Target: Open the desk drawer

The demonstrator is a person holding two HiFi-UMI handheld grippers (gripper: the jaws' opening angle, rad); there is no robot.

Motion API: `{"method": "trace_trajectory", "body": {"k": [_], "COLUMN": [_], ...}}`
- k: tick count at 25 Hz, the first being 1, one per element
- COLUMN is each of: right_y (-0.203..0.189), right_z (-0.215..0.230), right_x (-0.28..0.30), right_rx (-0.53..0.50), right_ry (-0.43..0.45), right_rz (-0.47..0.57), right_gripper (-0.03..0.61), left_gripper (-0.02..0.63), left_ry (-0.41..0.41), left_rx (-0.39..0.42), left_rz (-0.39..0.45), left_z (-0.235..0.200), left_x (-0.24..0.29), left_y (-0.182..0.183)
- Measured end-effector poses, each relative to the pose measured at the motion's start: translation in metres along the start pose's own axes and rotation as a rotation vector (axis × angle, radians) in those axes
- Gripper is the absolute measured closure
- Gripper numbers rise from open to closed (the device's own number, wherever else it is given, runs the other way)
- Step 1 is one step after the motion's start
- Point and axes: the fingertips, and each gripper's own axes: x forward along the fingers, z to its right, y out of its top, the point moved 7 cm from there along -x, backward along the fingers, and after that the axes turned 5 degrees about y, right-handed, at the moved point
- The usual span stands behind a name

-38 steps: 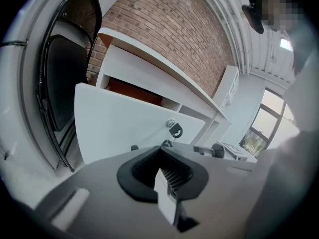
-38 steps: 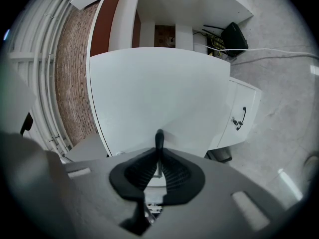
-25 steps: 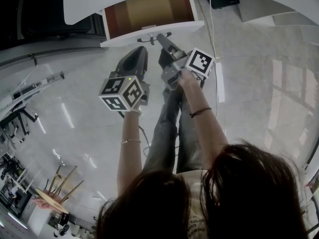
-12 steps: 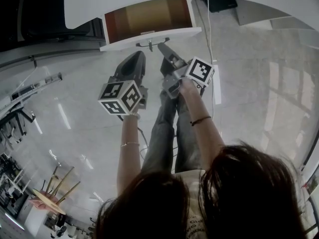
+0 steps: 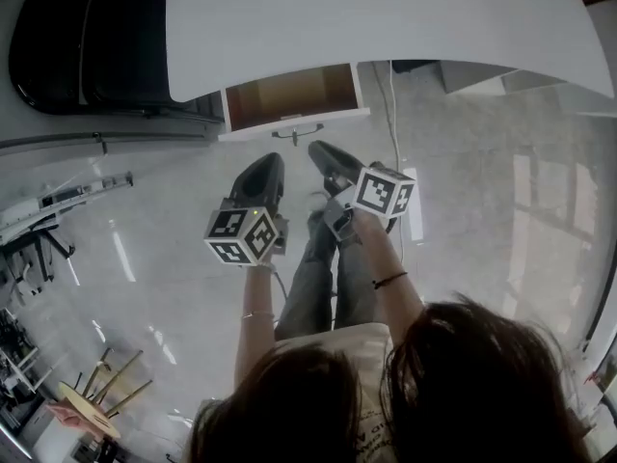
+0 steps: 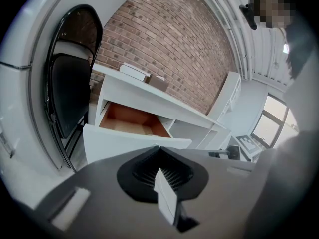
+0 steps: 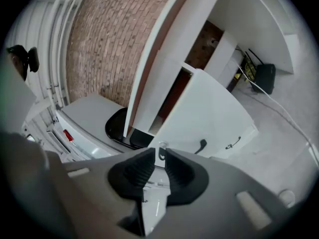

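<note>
Drawer: white, brown-lined desk drawer (image 5: 289,96), open; likely light, stiff.
Hold: dark metal handle (image 5: 295,135), drawer front.
Left gripper (image 6: 158,149): jaws together, empty.
Right gripper (image 7: 158,153): narrow gap, just closing, empty.

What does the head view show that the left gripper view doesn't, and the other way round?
Only the head view: the drawer handle, the person's legs, a floor cable and the marker cube on the left tool. Only the left gripper view: the brick wall, two boxes on the desk, and that tool's jaws, closed together on nothing. Both: that white desk, its open drawer with a brown inside, and the black chair.
</note>
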Motion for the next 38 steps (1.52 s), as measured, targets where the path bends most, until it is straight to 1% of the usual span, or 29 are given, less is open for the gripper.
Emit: {"method": "trace_trajectory", "body": {"k": [2,4,9,12,16,28,35,38], "right_y": [0.014,0.026,0.043,0.052,0.056,0.084,0.089,0.089], "right_z": [-0.021,-0.041,-0.087,-0.107,-0.132,-0.199,-0.225,-0.231], "right_x": [-0.005,-0.007,-0.016,-0.019,-0.027,-0.044,-0.048,-0.048], "right_rx": [-0.091,-0.158,-0.269,-0.339,-0.394,-0.613,-0.687,-0.713], "right_ry": [-0.01,-0.007,0.009,0.016,0.032,0.075,0.095,0.102], "right_rz": [-0.009,-0.026,-0.069,-0.08,-0.092,-0.101,-0.097,-0.089], "right_gripper": [0.522,0.529,0.532,0.534,0.534,0.543,0.552,0.558], "left_gripper": [0.615,0.615,0.615,0.615,0.615,0.615,0.615,0.615], "left_ry": [-0.011,-0.017,-0.039,-0.061,-0.074,-0.155,-0.202,-0.208], "left_rx": [0.007,0.007,0.03,0.054,0.065,0.157,0.193,0.198], "left_rz": [0.013,0.026,0.037,0.059,0.082,0.1,0.142,0.159], "left_z": [0.01,0.015,0.03,0.04,0.05,0.082,0.101,0.104], "left_x": [-0.008,-0.014,-0.031,-0.036,-0.047,-0.075,-0.081,-0.084], "left_y": [0.01,0.021,0.046,0.064,0.082,0.119,0.139,0.145]}}
